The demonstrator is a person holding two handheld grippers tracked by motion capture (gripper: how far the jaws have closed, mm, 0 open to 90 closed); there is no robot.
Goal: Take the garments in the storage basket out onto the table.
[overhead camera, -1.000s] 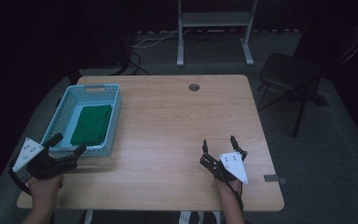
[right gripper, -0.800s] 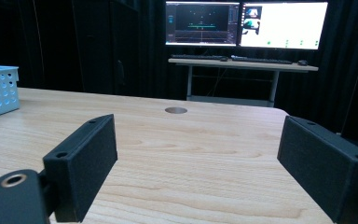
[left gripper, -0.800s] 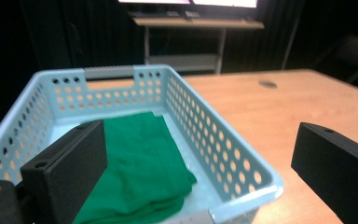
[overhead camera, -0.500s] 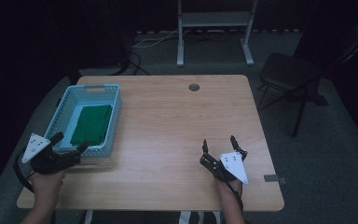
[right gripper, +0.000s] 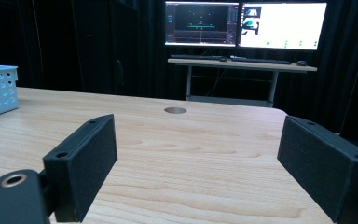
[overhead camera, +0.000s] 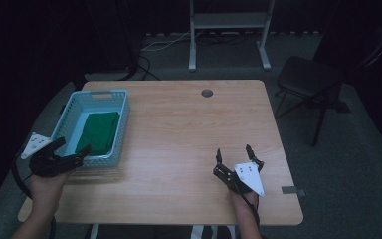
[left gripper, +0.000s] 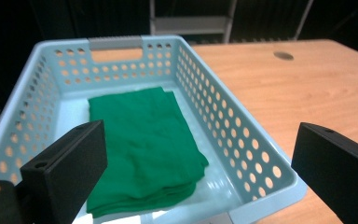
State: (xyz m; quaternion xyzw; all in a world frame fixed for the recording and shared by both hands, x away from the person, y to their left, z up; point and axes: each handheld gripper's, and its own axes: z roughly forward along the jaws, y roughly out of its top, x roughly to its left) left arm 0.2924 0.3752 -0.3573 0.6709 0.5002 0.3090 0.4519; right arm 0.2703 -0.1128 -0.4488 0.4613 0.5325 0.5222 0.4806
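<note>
A light blue perforated basket [overhead camera: 121, 104] [left gripper: 242, 140] stands at the table's left side, and a folded green cloth [overhead camera: 99, 131] [left gripper: 140, 140] lies flat inside it. My left gripper [overhead camera: 69, 150] [left gripper: 200, 172] hovers just over the basket's near rim, open, with nothing between its jaws. My right gripper [overhead camera: 235, 153] [right gripper: 196, 163] is low over the bare wood near the table's front right, open and empty, pointing toward the far edge.
The wooden table [overhead camera: 179, 134] has a round cable hole [overhead camera: 207, 93] [right gripper: 175, 110] near its far edge. A dark chair [overhead camera: 311, 79] stands to the right. A metal stand [overhead camera: 229, 30] is beyond the table, and a desk with monitors [right gripper: 244, 23] is farther back.
My left gripper has moved up and slightly forward to the basket's near rim. The right gripper has held still.
</note>
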